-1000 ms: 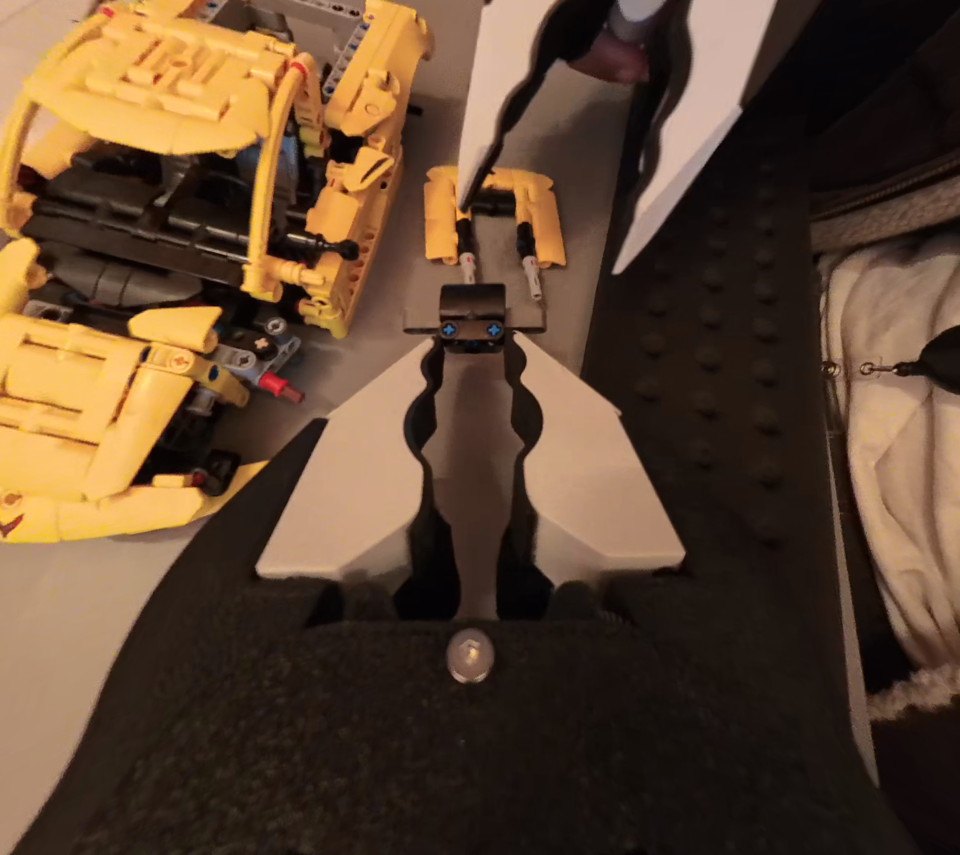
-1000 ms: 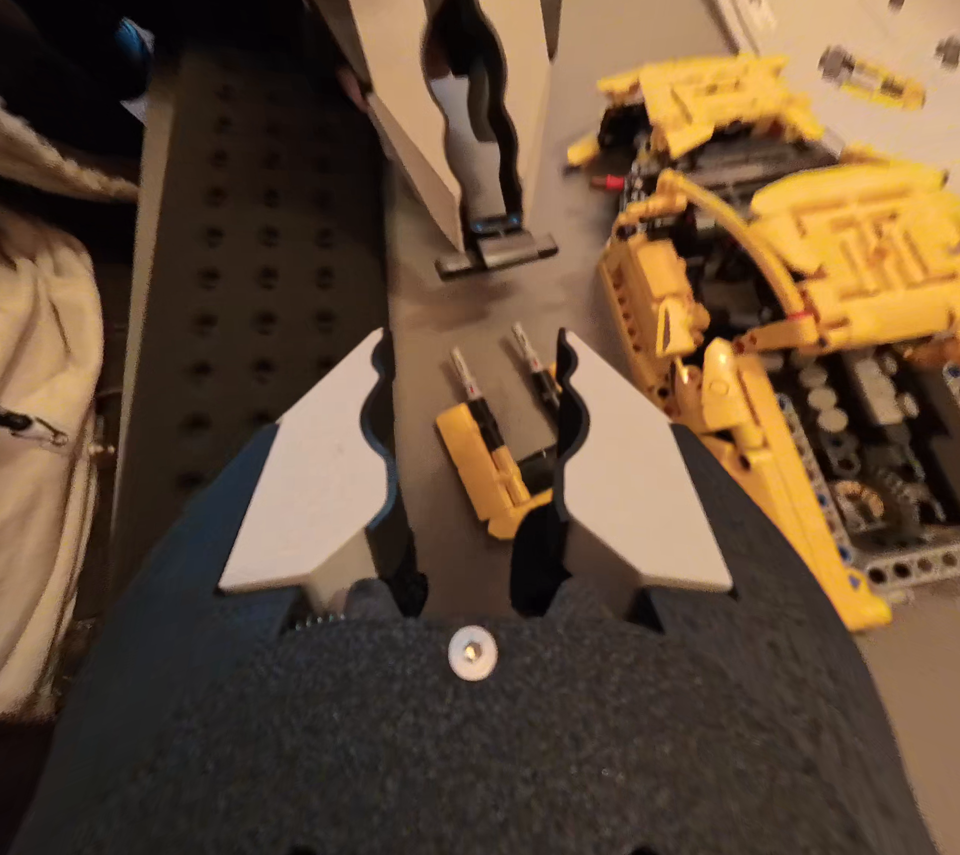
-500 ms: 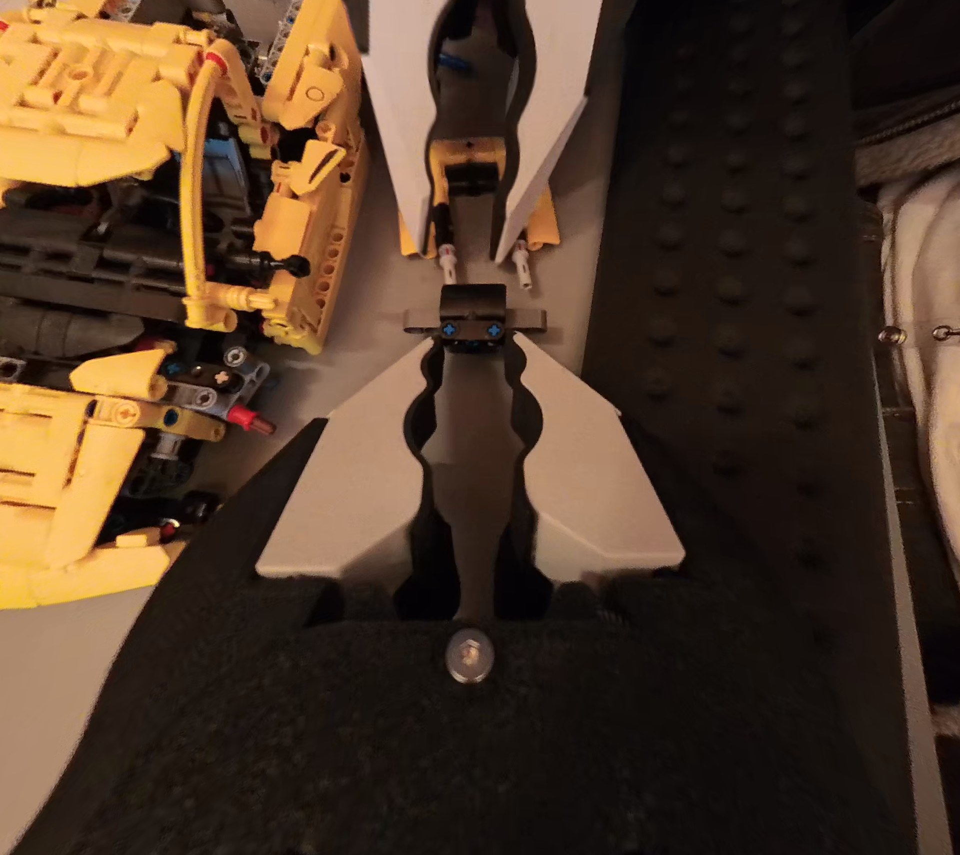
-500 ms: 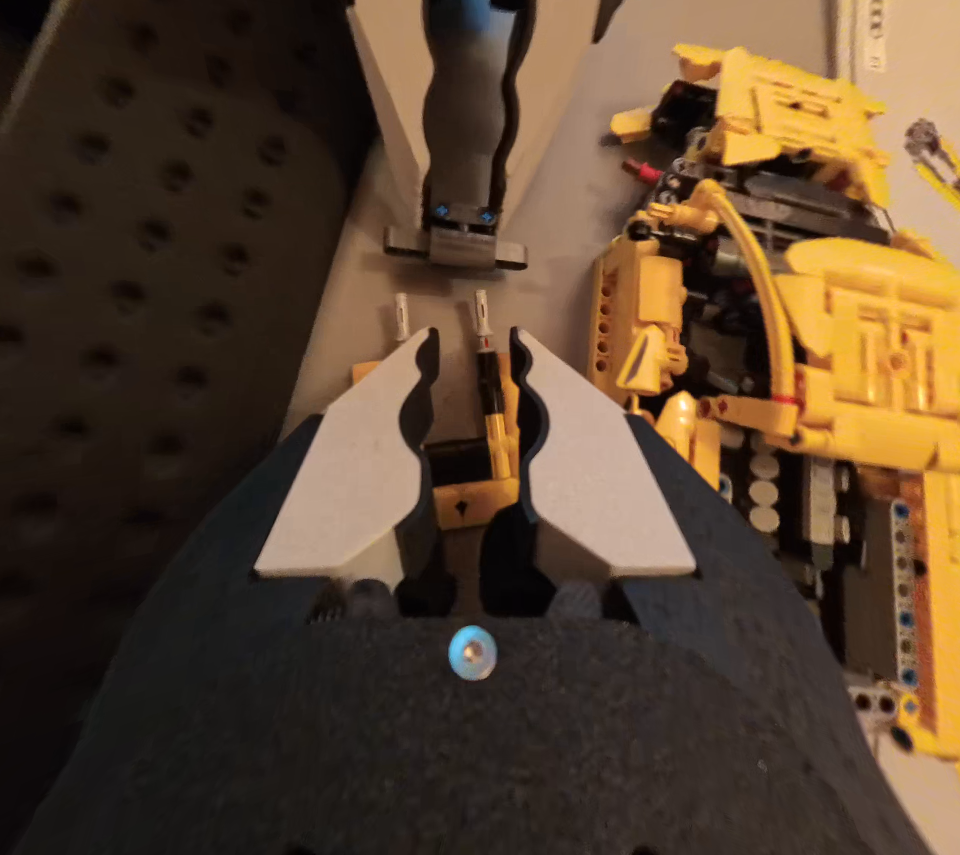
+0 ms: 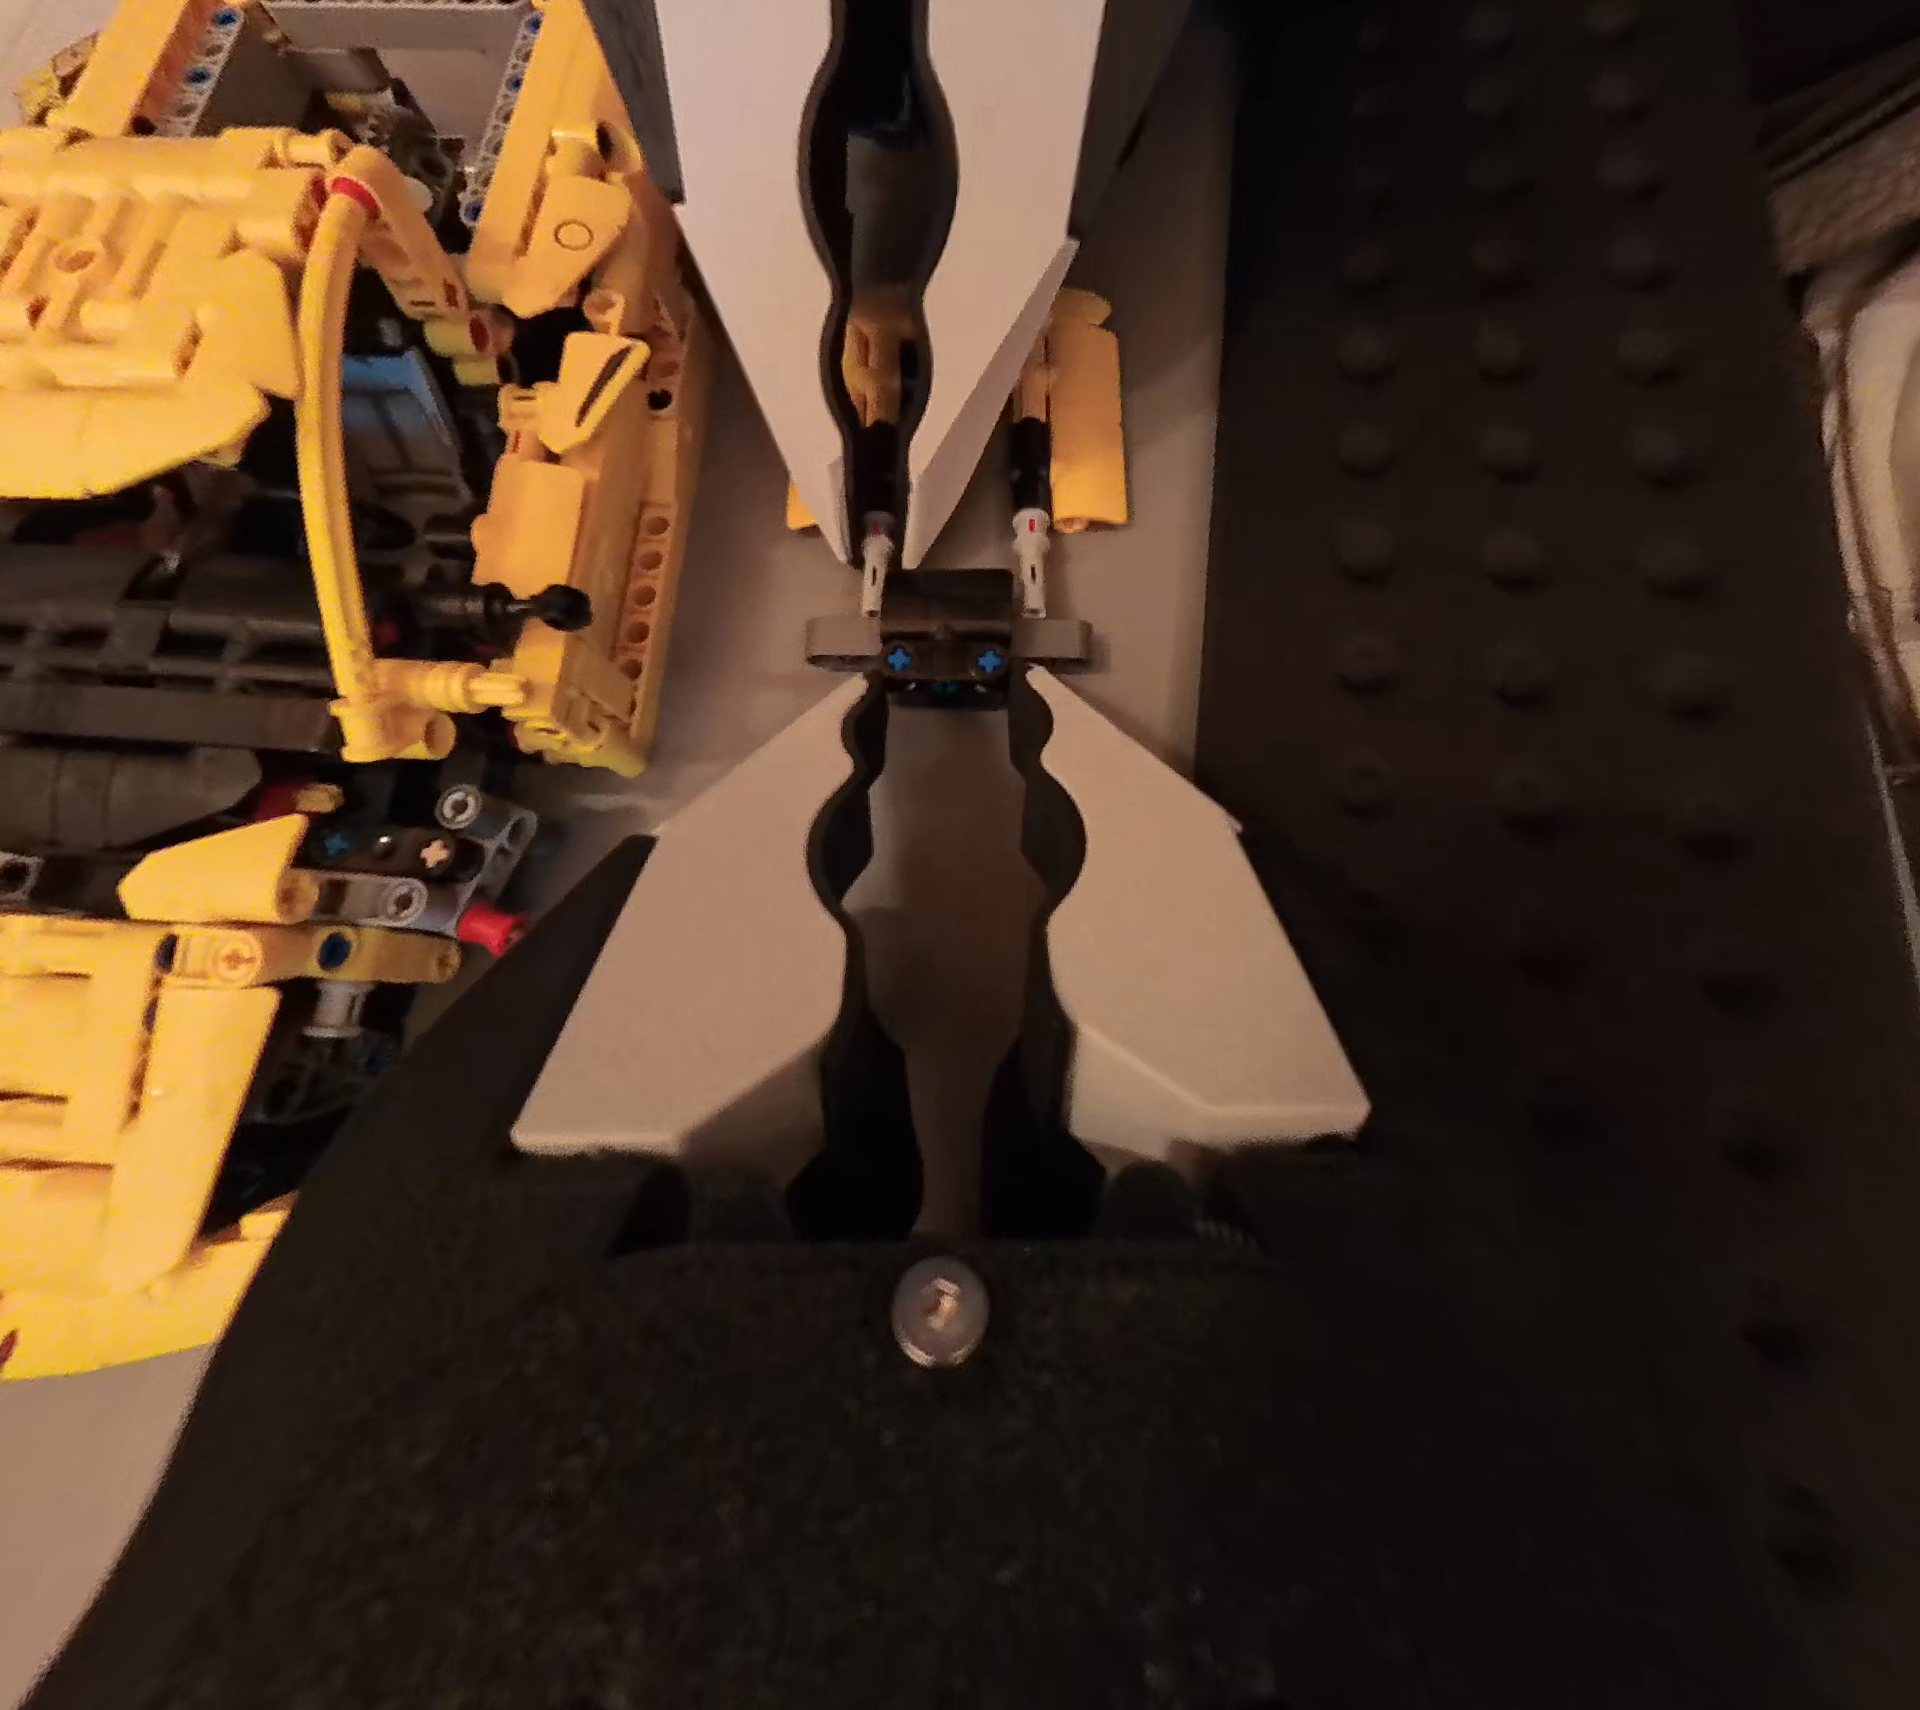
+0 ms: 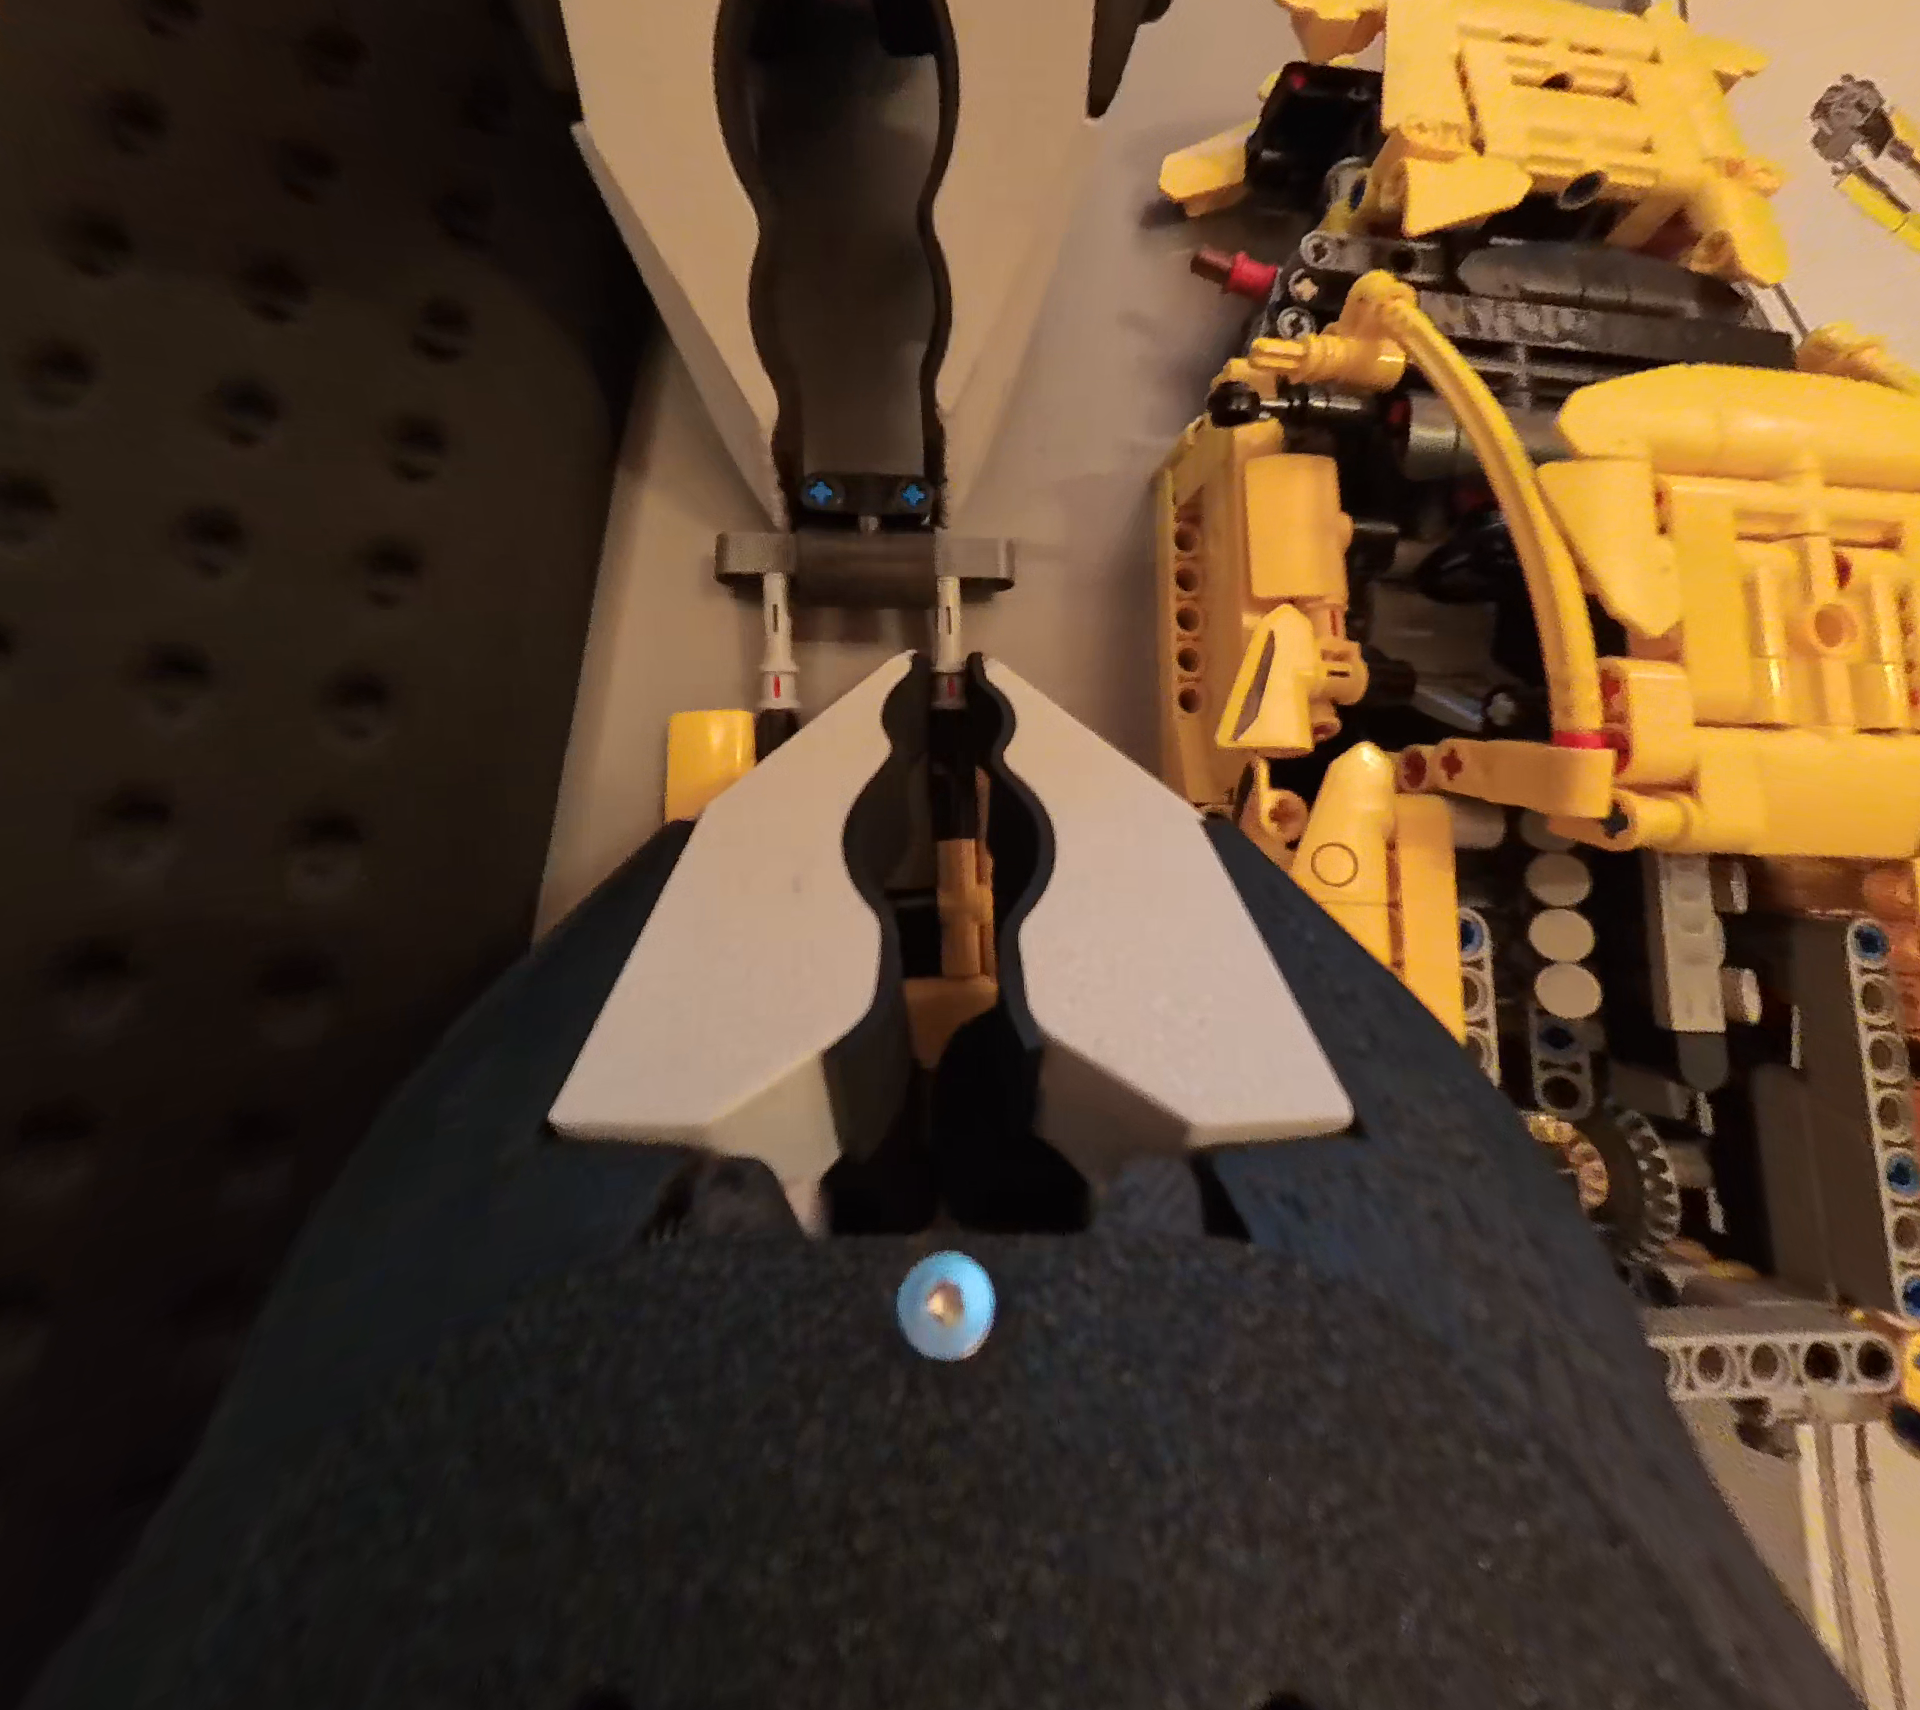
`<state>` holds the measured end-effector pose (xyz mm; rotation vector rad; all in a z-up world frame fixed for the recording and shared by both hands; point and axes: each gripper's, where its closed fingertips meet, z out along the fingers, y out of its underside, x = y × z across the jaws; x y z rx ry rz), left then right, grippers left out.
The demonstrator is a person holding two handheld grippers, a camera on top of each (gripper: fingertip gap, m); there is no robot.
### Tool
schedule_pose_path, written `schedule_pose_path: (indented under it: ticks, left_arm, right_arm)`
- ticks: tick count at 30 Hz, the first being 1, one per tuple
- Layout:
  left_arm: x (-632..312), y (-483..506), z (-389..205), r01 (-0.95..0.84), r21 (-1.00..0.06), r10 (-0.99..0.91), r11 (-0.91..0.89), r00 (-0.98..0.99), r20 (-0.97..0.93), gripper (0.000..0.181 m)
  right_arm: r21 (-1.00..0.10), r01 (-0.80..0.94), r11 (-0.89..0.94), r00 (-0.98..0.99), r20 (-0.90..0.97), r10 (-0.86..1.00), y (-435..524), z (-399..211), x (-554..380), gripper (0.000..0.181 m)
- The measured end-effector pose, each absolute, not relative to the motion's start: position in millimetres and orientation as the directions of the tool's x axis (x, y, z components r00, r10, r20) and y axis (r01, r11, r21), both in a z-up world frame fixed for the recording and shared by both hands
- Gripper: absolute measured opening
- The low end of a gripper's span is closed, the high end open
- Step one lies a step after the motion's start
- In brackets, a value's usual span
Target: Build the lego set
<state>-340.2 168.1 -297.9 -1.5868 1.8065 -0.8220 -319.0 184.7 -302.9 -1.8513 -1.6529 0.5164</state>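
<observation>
the big yellow lego vehicle [image 5: 312, 434] sits on the grey surface [image 5: 1164, 330], beside my two grippers. my right gripper [image 6: 940, 673] has its jaws clamped narrow on the small yellow piece [image 6: 961, 891], whose two pale pins [image 6: 777, 621] meet the dark connector piece [image 5: 945, 637] gripped by my left gripper [image 5: 945, 694].

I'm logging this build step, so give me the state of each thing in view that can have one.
left gripper: shut on dark connector block.
dark connector block: held, level, meeting the two pin tips.
right gripper: shut on yellow sub-assembly.
yellow sub-assembly: held flat on the table, pins toward the block.
yellow car model: partly built, untouched.
</observation>
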Motion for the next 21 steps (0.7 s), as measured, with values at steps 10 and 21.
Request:
schedule_pose_path:
  ticks: [10,21]
  left_arm:
    - [-340.8,164.9,-294.2,-0.613,-0.784,-0.991,0.099,-0.133,-0.020,0.022]
    - [-340.8,162.0,-290.0,-0.597,-0.794,-0.989,0.110,-0.147,-0.027,0.022]
  right_arm:
    - [-0.627,0.776,-0.064,0.154,0.090,0.984,181.3,-303.4,-318.9,0.006]
    - [-0.629,0.775,-0.061,0.148,0.087,0.985,181.0,-303.4,-320.8,0.006]
